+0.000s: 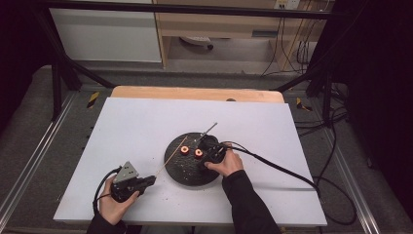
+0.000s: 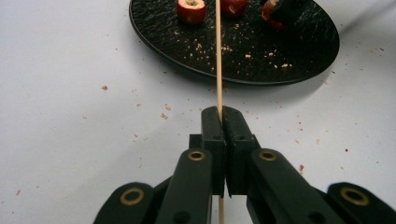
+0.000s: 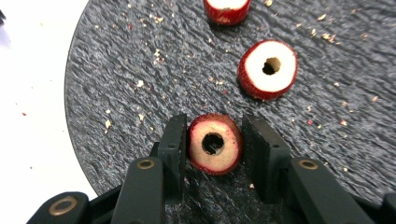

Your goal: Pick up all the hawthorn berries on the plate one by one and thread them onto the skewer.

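Left gripper (image 2: 219, 116) nearest, jaws clamped on thin wooden skewer (image 2: 218, 56); skewer slants out over rim of black plate (image 2: 187, 56). Right gripper (image 3: 215, 140) over plate, jaws closed on cored red fruit slice (image 3: 215, 144). Two more cored slices (image 3: 267, 69) lie just beyond on plate. White table (image 1: 146, 126) speckled with crumbs.

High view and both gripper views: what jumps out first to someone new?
The black round plate mid-table with red-skinned, cored fruit slices on it. The right hand-held gripper is shut on one cored slice at the plate's near side, with another slice just beyond it. The left hand-held gripper clamps a thin wooden skewer that points over the plate's rim toward the slices; crumbs dot the white table.
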Tool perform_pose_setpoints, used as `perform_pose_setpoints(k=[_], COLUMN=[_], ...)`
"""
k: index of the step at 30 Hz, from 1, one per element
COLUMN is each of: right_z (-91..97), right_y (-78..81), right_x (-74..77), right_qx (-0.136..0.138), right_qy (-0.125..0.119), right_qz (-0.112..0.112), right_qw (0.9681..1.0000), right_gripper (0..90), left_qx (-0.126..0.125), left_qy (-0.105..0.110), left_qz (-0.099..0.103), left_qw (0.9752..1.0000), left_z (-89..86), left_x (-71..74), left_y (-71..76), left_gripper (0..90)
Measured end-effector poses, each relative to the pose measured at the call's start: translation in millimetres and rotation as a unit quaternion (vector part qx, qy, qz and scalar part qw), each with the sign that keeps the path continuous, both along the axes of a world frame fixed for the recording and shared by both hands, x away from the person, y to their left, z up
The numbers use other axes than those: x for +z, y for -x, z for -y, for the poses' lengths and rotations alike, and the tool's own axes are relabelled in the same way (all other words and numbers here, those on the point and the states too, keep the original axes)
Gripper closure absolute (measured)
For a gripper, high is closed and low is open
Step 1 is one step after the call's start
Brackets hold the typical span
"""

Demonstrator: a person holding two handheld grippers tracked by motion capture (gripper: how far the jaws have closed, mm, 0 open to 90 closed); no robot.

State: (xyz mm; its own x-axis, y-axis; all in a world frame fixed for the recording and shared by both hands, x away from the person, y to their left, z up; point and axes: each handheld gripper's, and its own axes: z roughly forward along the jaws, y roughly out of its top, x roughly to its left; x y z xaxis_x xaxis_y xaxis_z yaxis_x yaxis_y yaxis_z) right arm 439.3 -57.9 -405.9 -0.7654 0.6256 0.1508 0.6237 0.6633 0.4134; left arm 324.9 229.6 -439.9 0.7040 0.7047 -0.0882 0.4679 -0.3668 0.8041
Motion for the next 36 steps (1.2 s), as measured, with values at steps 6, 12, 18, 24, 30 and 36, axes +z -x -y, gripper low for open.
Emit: perform_pose_setpoints(k=[6, 12, 18, 24, 30, 36], right_z=[3.0, 6.0, 10.4, 13.9, 21.1, 31.8], right_y=[0.8, 2.1, 5.5, 11.1, 15.9, 21.3], right_x=[6.1, 12.5, 19.9, 26.2, 27.9, 23.9], right_qx=[-0.011, -0.023, -0.024, -0.035, -0.047, -0.062], right_qy=[-0.010, -0.020, -0.035, -0.060, -0.093, -0.138], right_qz=[0.007, 0.011, 0.024, 0.038, 0.051, 0.072], right_qw=[0.9999, 0.9995, 0.9988, 0.9969, 0.9932, 0.9859], right_gripper=[62.6, 62.6, 62.6, 62.6, 62.7, 62.7], left_qx=[0.001, 0.001, 0.001, 0.001, 0.001, 0.000], left_qy=[0.000, -0.001, 0.000, 0.000, 0.000, 0.000], left_qz=[0.001, 0.002, 0.003, 0.004, 0.005, 0.006], left_qw=[1.0000, 1.0000, 1.0000, 1.0000, 1.0000, 1.0000], left_z=[0.1, 0.7, 0.7, 0.7, 2.0, 3.5], left_x=[0.1, 0.1, 0.3, 0.6, 0.6, 0.0], left_y=[0.3, 0.8, 1.1, 1.4, 2.1, 2.4], left_gripper=[88.1, 88.1, 88.1, 88.1, 88.1, 88.1])
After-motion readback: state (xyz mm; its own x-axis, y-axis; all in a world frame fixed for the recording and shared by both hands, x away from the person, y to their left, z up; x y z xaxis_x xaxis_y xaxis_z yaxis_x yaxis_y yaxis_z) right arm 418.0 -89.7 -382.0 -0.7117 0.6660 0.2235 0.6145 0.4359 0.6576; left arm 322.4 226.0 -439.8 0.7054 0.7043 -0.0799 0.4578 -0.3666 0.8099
